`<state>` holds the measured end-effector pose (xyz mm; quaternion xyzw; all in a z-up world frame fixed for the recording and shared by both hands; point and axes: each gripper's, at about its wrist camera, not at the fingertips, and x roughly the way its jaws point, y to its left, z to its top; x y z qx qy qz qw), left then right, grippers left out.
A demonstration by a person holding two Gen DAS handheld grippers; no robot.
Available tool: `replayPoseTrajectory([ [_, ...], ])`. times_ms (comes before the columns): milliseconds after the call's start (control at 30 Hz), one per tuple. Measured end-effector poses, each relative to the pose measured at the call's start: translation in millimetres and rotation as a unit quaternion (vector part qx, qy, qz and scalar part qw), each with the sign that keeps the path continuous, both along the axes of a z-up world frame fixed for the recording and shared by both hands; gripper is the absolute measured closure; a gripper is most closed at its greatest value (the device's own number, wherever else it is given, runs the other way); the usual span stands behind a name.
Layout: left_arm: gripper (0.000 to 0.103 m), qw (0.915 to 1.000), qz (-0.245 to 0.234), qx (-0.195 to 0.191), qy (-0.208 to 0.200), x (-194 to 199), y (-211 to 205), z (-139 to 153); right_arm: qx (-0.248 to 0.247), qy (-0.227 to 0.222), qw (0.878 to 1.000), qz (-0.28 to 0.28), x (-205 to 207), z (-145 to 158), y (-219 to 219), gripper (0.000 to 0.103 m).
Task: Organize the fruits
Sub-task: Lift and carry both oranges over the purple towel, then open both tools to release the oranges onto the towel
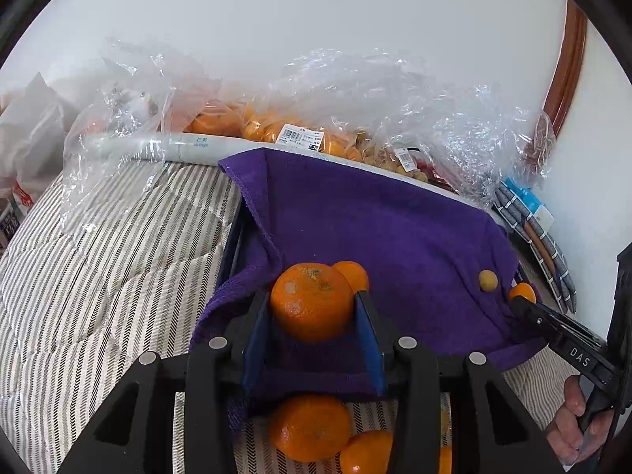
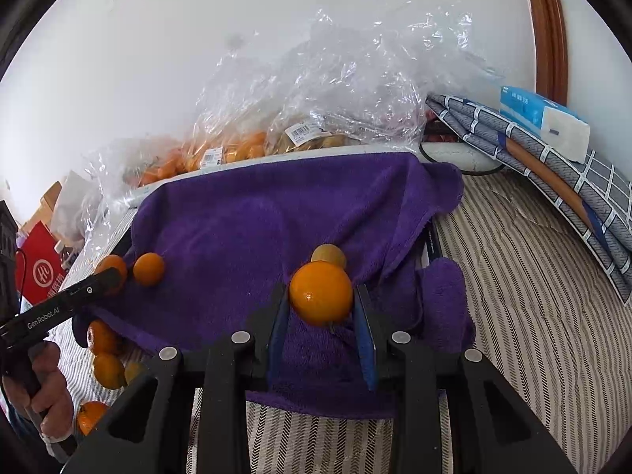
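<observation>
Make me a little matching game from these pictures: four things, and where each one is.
Things:
1. large orange
2. small smooth orange
3. tissue pack
4. purple towel

Places:
A. on the folded grey checked cloth
B. between the right gripper's fingers
C. spread under both grippers
D. between the left gripper's fingers

Pairs: 1-D, 2-B, 3-A, 4-C

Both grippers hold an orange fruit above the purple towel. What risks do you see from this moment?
1. The fruit released by the left gripper may knock the small orange just behind it, which may roll.
2. The purple towel sags, so the right gripper's smooth orange could roll toward the yellowish fruit.
</observation>
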<state>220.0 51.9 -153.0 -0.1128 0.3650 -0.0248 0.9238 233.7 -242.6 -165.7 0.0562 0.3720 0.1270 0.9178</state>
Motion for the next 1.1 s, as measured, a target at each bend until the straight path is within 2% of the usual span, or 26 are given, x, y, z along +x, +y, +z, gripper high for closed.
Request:
replayPoseTrajectory([
  [200,0.063,0.9999,-0.010,-0.001,0.004,1.7,-1.7,-0.2,0.000,0.006,1.000,-0.001,2.3,-2.8,-0.1,0.071],
  [400,0.063,0.9997,-0.012,0.021,0.001,1.5,-7.2,-0.9,-0.002,0.008,1.000,0.000,2.4,-3.5,0.6,0.071],
  [567,0.063,0.9996,-0.017,0.022,0.001,1.6,-7.2,-0.6,-0.005,0.004,1.000,0.001,2.2,-2.7,1.6,0.070],
  [733,0.062,0.9994,-0.020,0.027,-0.003,0.5,-8.3,-0.4,-0.009,-0.014,1.000,0.004,-1.4,1.9,3.1,0.058],
  [867,0.057,0.9994,-0.023,0.023,-0.005,0.6,-8.8,0.6,-0.017,-0.031,0.999,0.003,-5.8,5.9,5.1,0.050],
  [1100,0.052,0.9994,-0.021,0.008,-0.027,-5.9,-7.2,7.5,-0.031,-0.054,0.998,-0.020,-9.6,10.6,4.3,0.048],
])
